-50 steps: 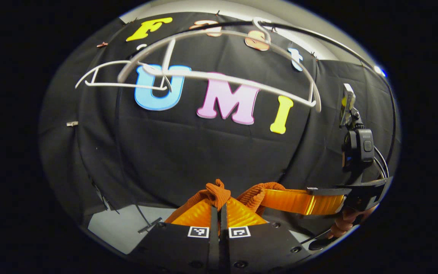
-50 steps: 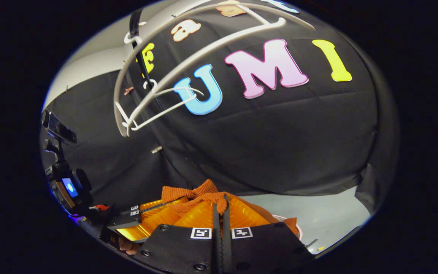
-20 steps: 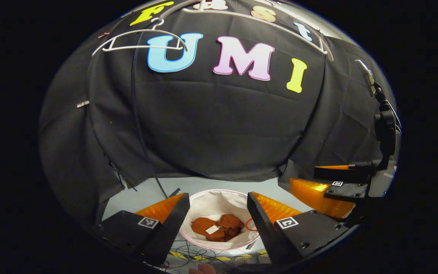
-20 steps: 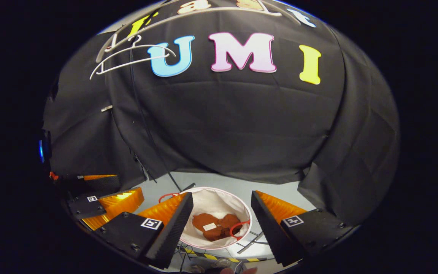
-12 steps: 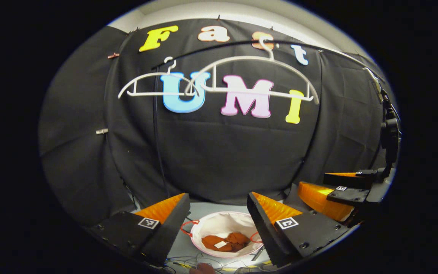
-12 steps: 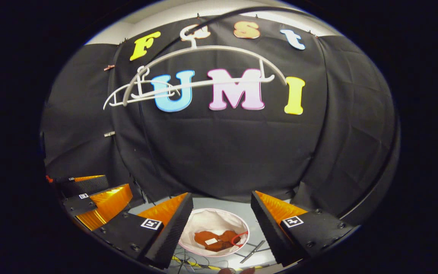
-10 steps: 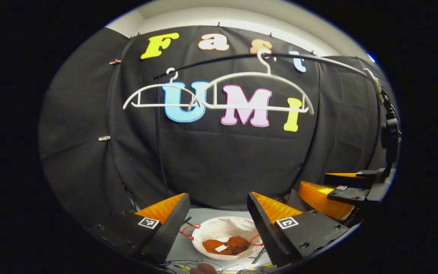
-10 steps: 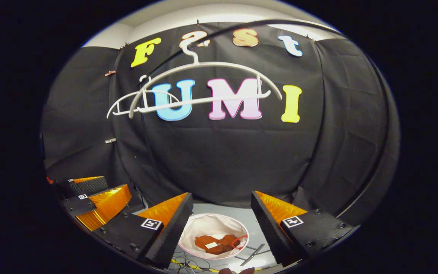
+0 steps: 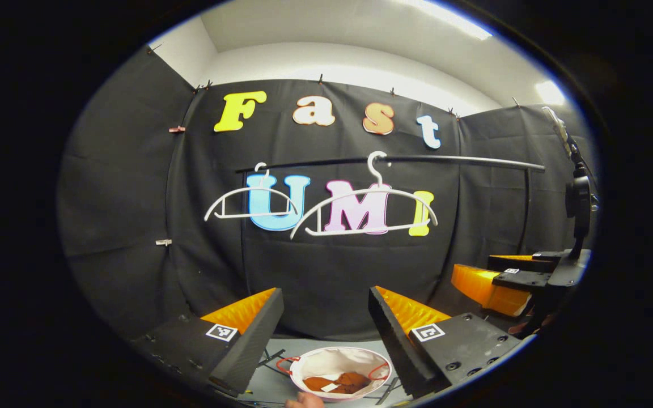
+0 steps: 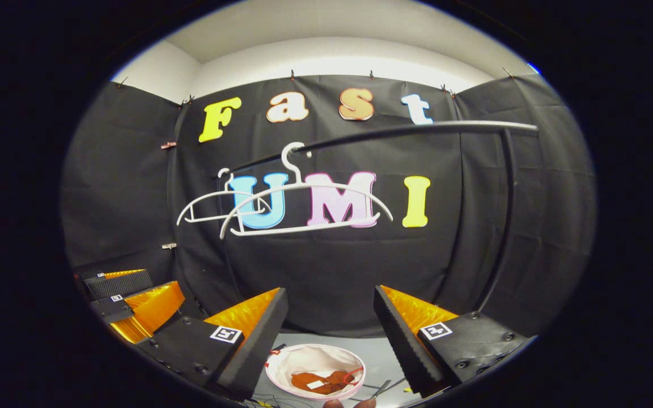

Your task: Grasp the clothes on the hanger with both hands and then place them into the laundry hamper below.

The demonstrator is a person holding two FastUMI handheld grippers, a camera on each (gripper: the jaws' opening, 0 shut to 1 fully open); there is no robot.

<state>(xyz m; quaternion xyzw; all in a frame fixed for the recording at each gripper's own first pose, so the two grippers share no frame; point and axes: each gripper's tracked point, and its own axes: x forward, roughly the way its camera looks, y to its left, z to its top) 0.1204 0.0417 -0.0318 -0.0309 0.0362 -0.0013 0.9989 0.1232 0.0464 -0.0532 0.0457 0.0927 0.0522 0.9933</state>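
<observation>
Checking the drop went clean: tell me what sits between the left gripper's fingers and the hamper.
Nothing: in the left gripper view the open left gripper frames bare floor, with the hamper below holding the clothes.

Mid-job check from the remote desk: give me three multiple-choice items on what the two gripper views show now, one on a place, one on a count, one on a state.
1. Where is the orange garment?
A. in the hamper
B. on a hanger
C. between gripper fingers

2. How many white hangers are on the rail?
A. one
B. two
C. four

3. How do the left gripper and right gripper stand?
A. both open
B. both shut
C. one shut

Key: 1 A, it lies crumpled on the white lining. 2 B, a small hanger and a larger hanger, both bare. 3 A, wide gaps between the fingers.
</observation>
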